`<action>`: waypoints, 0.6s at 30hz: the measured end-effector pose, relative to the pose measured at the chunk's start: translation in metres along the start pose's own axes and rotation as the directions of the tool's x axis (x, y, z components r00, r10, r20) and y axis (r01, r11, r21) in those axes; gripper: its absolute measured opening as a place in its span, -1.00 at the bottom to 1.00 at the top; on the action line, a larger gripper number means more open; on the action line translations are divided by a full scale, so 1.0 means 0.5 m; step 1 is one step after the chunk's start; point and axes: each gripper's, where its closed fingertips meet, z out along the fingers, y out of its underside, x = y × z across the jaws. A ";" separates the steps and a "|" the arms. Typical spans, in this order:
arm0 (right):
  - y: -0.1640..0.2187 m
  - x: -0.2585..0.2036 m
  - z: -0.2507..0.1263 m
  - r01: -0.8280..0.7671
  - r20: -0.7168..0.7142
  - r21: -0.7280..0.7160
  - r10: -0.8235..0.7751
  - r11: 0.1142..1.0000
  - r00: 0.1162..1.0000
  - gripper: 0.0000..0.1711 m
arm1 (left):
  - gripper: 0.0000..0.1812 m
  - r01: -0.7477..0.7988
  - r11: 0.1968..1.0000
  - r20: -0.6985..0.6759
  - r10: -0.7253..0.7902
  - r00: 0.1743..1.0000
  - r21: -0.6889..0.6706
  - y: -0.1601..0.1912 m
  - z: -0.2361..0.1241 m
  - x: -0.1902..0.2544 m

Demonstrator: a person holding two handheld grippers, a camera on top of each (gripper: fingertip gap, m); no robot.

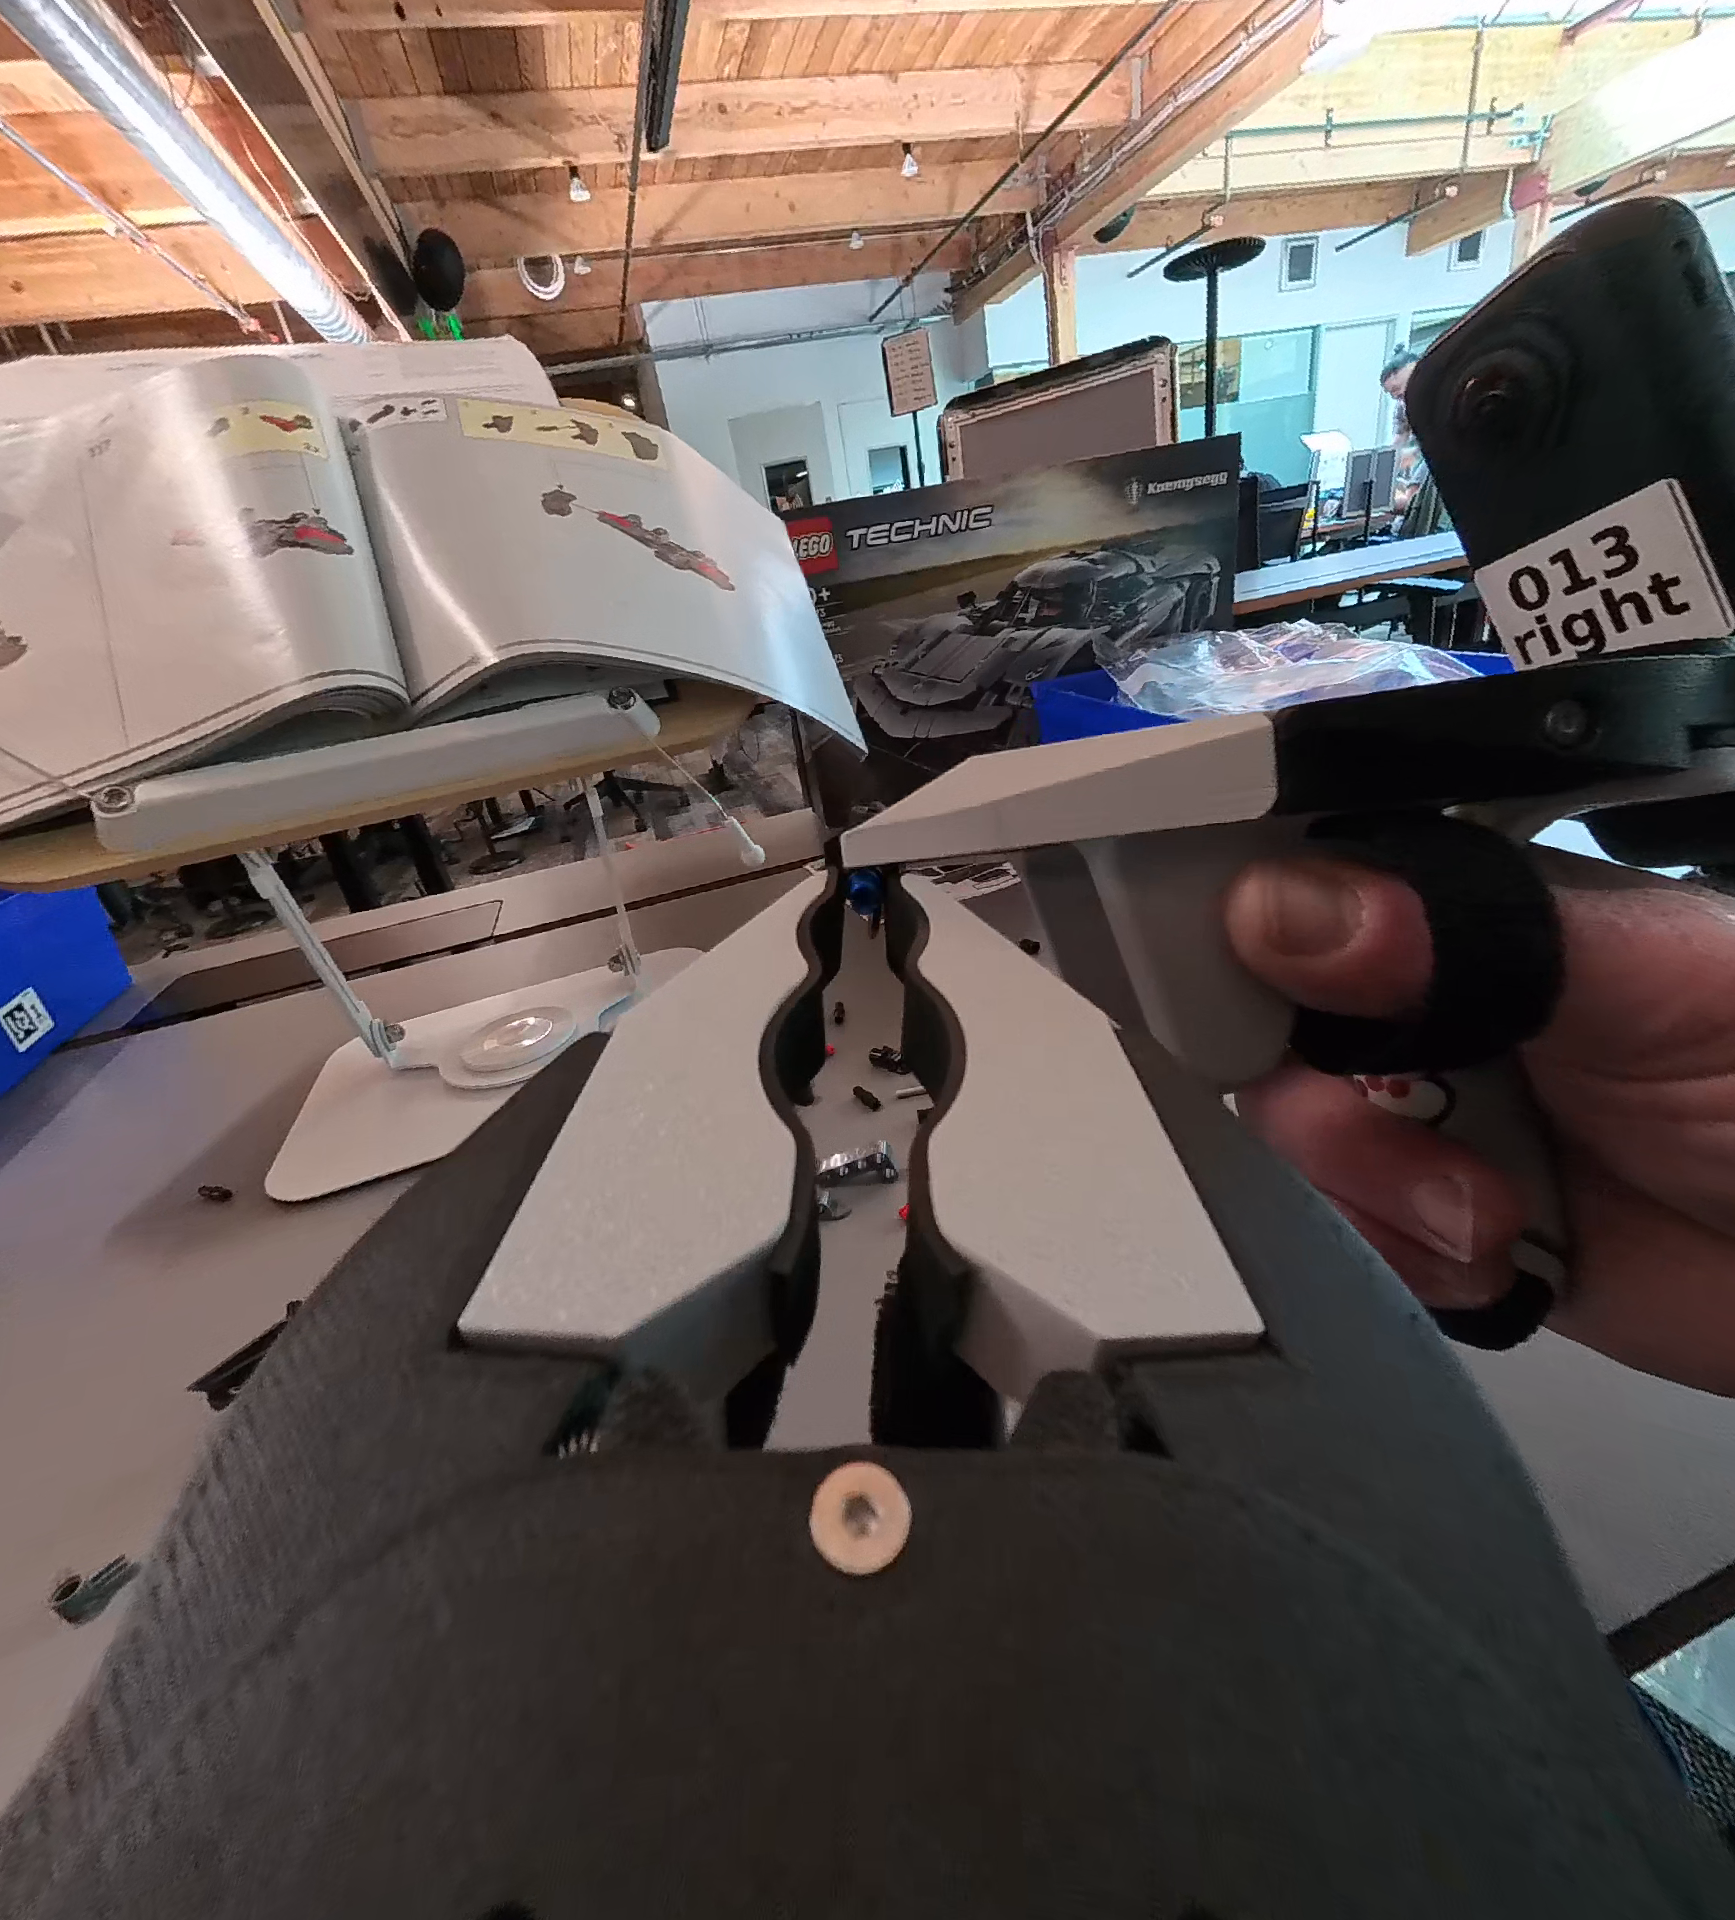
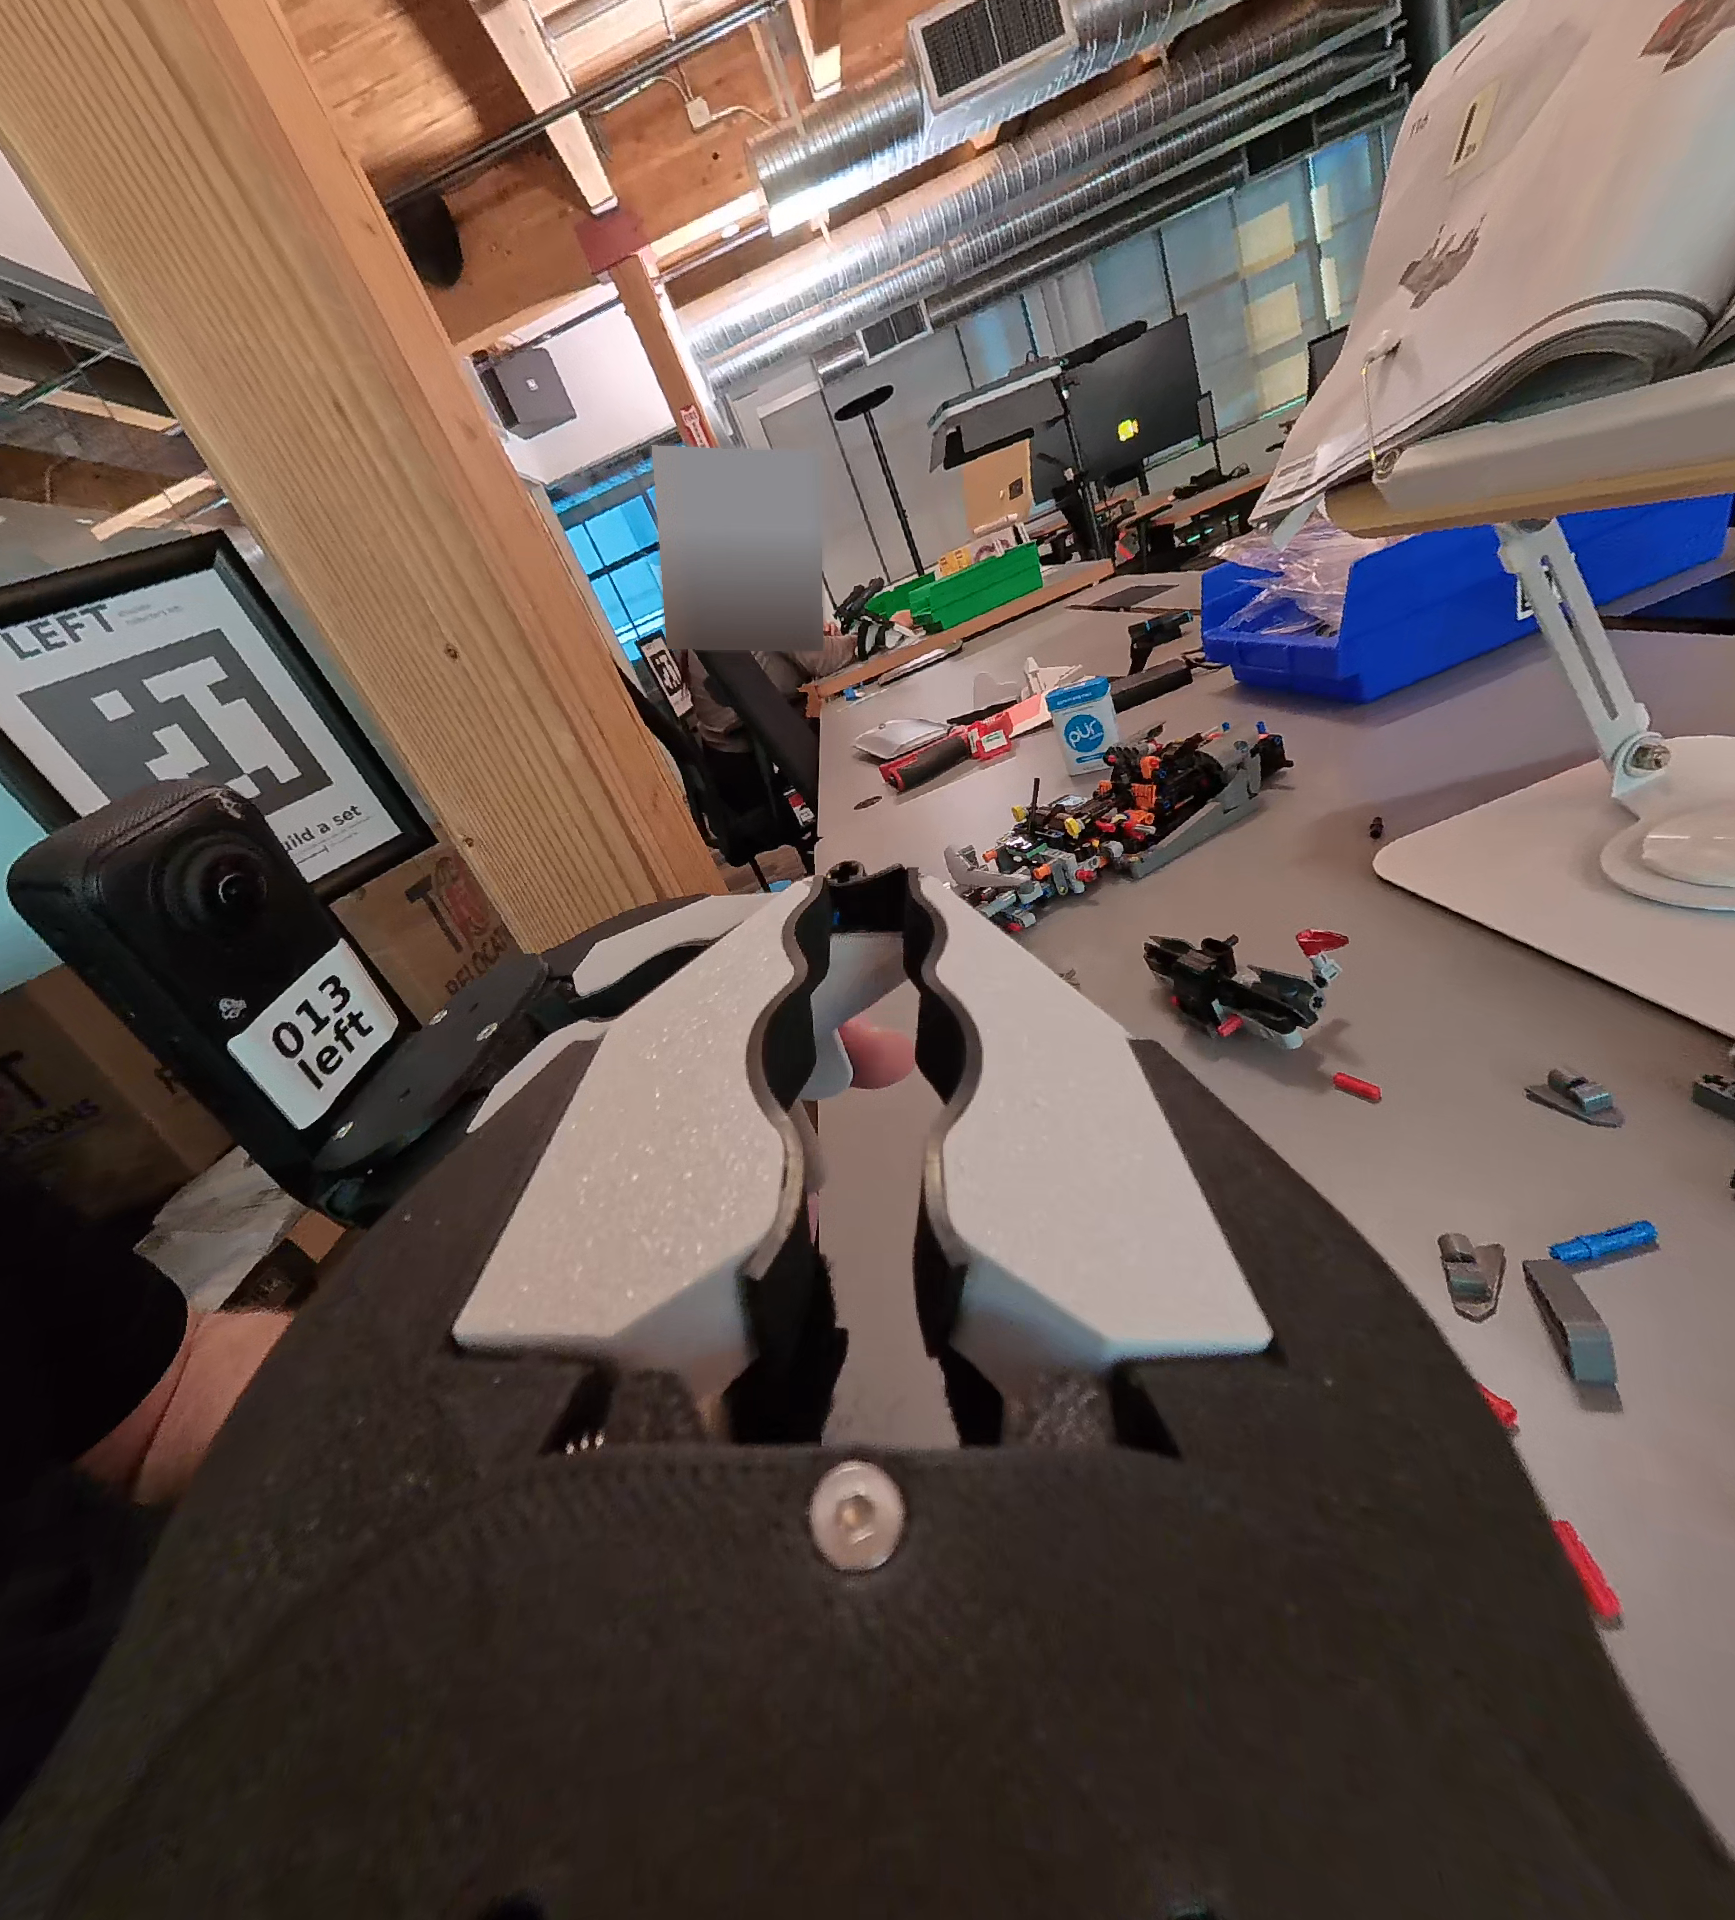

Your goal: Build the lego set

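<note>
Left tongs (image 1: 858,883): clamped on a small blue pin (image 1: 863,891), raised to meet the right tongs.
Right tongs (image 2: 868,883): closed on a small dark piece (image 2: 847,871), tip-to-tip for joining.
Lego build (image 2: 1123,821): on desk (image 2: 1258,914), right of and beyond the right tongs.
Manual (image 1: 323,540): propped open left of the left tongs for reference.

An open-plan workshop office in a converted industrial loft. Above the grey worktable (image 2: 1258,914) run bare timber joists (image 1: 842,94) and silver ventilation ducts (image 2: 998,177); a thick wooden post (image 2: 323,468) rises just left of it. Beyond the table stand more desks with a dark monitor (image 2: 1138,390), green bins (image 2: 967,587) and a floor lamp (image 1: 1213,312); on it sit blue parts bins (image 2: 1445,613)
</note>
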 end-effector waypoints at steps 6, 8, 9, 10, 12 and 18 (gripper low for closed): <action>0.003 0.004 0.012 -0.016 0.010 -0.008 0.016 1.000 1.000 -0.87 | -0.94 0.012 1.000 0.008 -0.012 1.000 -0.010 0.005 0.000 -0.013; 0.003 0.006 0.017 -0.022 0.013 -0.008 0.022 1.000 1.000 -0.87 | -0.95 0.014 1.000 0.010 -0.014 1.000 -0.012 0.007 0.000 -0.018; 0.004 0.007 0.019 -0.024 0.014 -0.009 0.024 1.000 1.000 -0.87 | -0.95 0.014 1.000 0.011 -0.014 1.000 -0.013 0.007 0.000 -0.021; 0.004 0.008 0.021 -0.025 0.015 -0.010 0.025 1.000 1.000 -0.87 | -0.95 0.014 1.000 0.012 -0.014 1.000 -0.014 0.008 0.001 -0.023; 0.004 0.010 0.026 -0.026 0.017 -0.012 0.026 1.000 1.000 -0.87 | -0.95 0.012 1.000 0.015 -0.012 1.000 -0.014 0.009 0.002 -0.028; 0.004 0.016 0.040 -0.036 0.022 -0.014 0.037 0.999 0.999 -0.87 | -0.95 0.008 1.000 0.023 -0.007 1.000 -0.014 0.012 0.004 -0.044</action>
